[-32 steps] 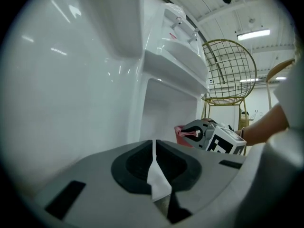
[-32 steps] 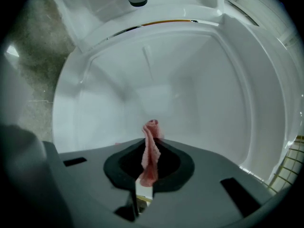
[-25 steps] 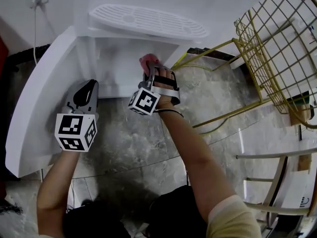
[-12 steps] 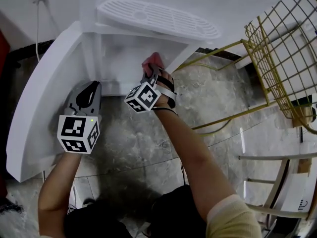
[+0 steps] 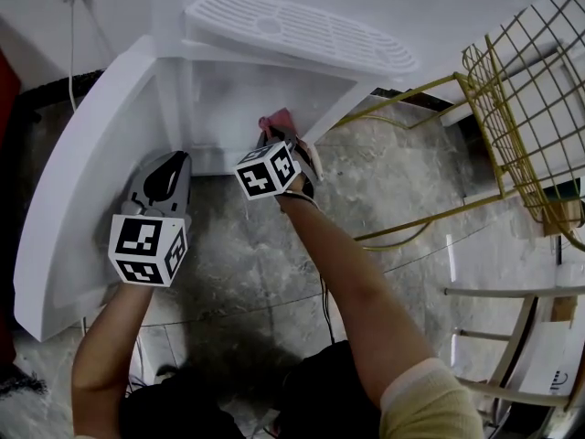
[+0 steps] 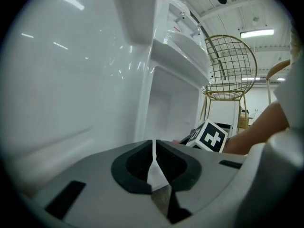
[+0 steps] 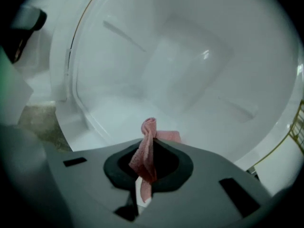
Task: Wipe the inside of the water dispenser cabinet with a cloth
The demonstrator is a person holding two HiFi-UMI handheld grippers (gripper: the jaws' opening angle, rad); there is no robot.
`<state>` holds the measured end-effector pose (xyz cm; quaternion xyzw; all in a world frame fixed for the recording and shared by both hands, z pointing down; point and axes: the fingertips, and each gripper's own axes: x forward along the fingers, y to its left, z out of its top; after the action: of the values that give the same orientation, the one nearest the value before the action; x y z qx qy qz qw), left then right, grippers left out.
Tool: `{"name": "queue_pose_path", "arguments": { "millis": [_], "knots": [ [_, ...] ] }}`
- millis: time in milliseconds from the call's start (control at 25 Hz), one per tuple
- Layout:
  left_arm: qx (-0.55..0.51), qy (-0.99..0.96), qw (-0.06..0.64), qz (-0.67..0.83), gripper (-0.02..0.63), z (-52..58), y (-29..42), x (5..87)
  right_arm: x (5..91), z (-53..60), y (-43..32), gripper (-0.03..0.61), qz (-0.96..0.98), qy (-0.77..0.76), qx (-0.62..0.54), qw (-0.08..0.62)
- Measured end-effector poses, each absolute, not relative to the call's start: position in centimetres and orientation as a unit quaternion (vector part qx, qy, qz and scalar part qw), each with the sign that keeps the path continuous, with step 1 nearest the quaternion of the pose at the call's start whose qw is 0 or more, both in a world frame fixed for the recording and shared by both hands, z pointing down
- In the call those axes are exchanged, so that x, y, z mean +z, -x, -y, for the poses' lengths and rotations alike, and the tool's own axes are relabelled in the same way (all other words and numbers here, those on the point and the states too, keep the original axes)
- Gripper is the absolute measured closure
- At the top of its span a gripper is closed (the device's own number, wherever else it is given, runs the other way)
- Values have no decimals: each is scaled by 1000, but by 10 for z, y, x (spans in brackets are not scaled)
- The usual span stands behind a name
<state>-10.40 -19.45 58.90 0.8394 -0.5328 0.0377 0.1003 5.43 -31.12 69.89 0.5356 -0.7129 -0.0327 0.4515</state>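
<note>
Wiping step in hand. My right gripper (image 7: 147, 167) pinches the pink cloth (image 7: 148, 141) at the cabinet (image 7: 199, 75) mouth, probably not yet touching inside. Left gripper (image 6: 154, 163) closed, empty, beside the open door (image 6: 71, 80). Next I'd press the cloth onto the cabinet floor.

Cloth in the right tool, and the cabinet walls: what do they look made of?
Cloth: soft pink fabric, matte, apparently woven; it bunches and folds where the right tool pinches it. Cabinet walls: probably white moulded plastic, smooth and glossy, going by soft highlights and rounded corners.
</note>
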Motion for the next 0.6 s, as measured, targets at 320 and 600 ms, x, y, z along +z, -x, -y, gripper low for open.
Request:
{"name": "queue_pose_path", "arguments": {
  "millis": [320, 600],
  "knots": [
    [42, -840, 102, 532, 595, 190, 107, 591, 701, 313, -32, 549, 764, -530, 60, 362],
    [43, -838, 104, 534, 595, 190, 110, 592, 699, 305, 7, 549, 818, -468, 60, 329]
  ]
}}
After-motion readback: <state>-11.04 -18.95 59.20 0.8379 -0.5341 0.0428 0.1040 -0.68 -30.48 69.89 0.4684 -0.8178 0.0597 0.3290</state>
